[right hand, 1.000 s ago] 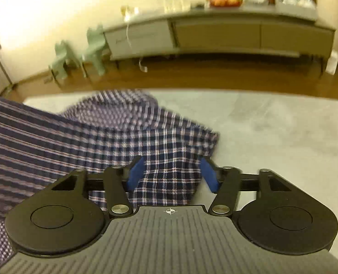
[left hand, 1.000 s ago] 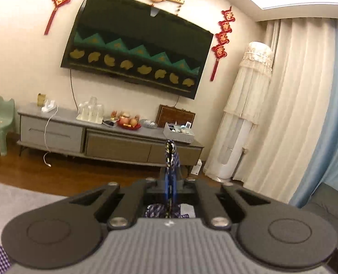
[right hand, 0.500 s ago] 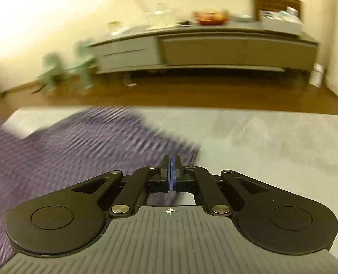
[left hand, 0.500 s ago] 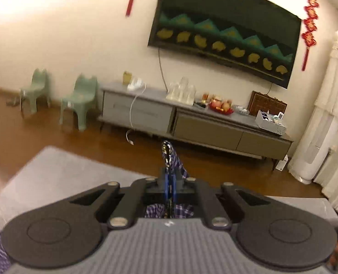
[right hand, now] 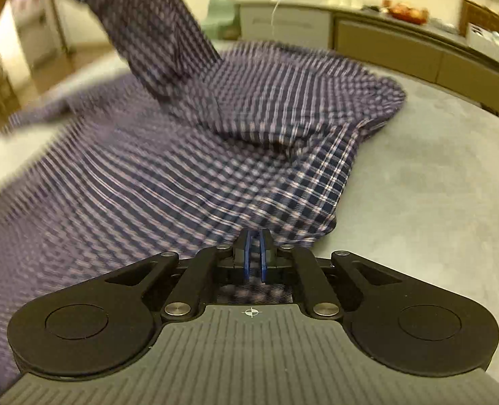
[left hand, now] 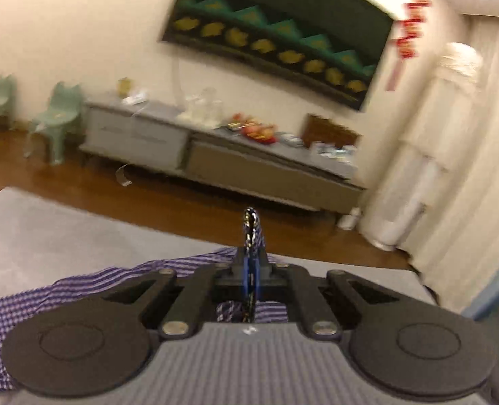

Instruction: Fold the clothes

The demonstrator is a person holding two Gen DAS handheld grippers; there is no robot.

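A navy and white plaid shirt (right hand: 188,155) lies spread over the grey table (right hand: 435,185), one part pulled up toward the top left of the right wrist view. My right gripper (right hand: 254,256) is shut on the shirt's near edge. My left gripper (left hand: 251,270) is shut on a fold of the same shirt (left hand: 80,290), which sticks up between its fingers and trails to the lower left. Both views are blurred by motion.
A long grey TV cabinet (left hand: 215,158) with fruit and bottles stands against the far wall under a wall TV (left hand: 276,33). Two small green chairs (left hand: 57,114) stand at the left. Wooden floor lies between table and cabinet. Curtains (left hand: 468,155) hang at the right.
My right gripper has shut on the shirt's edge and the cloth now lifts and stretches. My left gripper, still holding cloth, has swung and dropped lower toward the table.
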